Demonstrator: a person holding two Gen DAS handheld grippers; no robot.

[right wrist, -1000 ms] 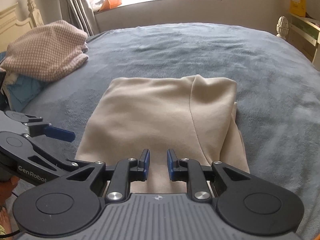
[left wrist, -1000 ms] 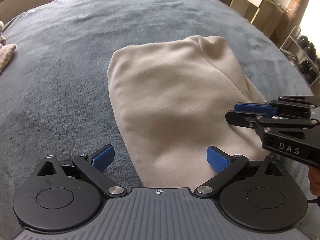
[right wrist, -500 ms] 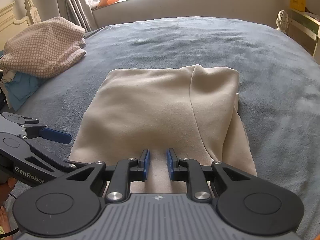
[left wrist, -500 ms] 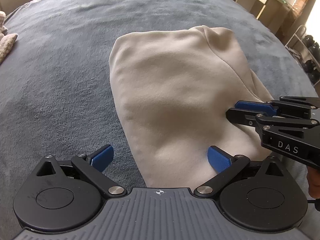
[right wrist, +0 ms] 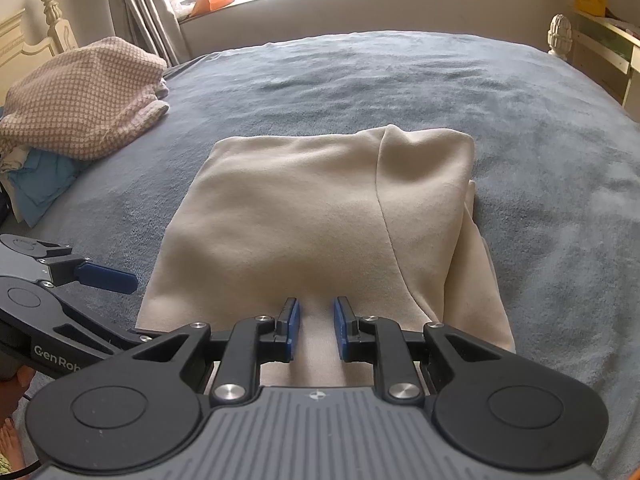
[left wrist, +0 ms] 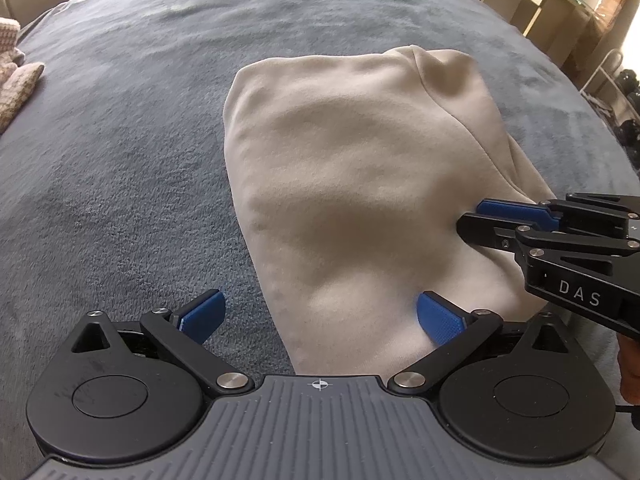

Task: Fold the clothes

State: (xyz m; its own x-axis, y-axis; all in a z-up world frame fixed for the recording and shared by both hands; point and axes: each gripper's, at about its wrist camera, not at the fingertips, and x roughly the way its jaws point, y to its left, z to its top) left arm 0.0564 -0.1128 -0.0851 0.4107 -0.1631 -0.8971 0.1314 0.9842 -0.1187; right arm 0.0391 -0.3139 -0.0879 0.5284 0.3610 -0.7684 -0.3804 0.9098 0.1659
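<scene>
A beige folded garment (left wrist: 352, 168) (right wrist: 300, 208) lies flat on the blue-grey blanket (left wrist: 120, 160) of a bed, with a seam down its right side. My left gripper (left wrist: 320, 316) is wide open and straddles the garment's near left edge: its left pad hangs over the blanket, its right pad over the cloth. My right gripper (right wrist: 316, 324) hovers at the middle of the near edge. Its pads stand a narrow gap apart, with flat cloth showing between them. In the left wrist view the right gripper (left wrist: 476, 216) has its tips against the fabric.
A pink checked garment (right wrist: 80, 100) lies on a pile over blue cloth (right wrist: 40, 184) at the bed's far left. A bedpost (right wrist: 560, 36) and a desk (left wrist: 560, 0) stand at the right. A rack (left wrist: 628, 92) is beyond the bed's right edge.
</scene>
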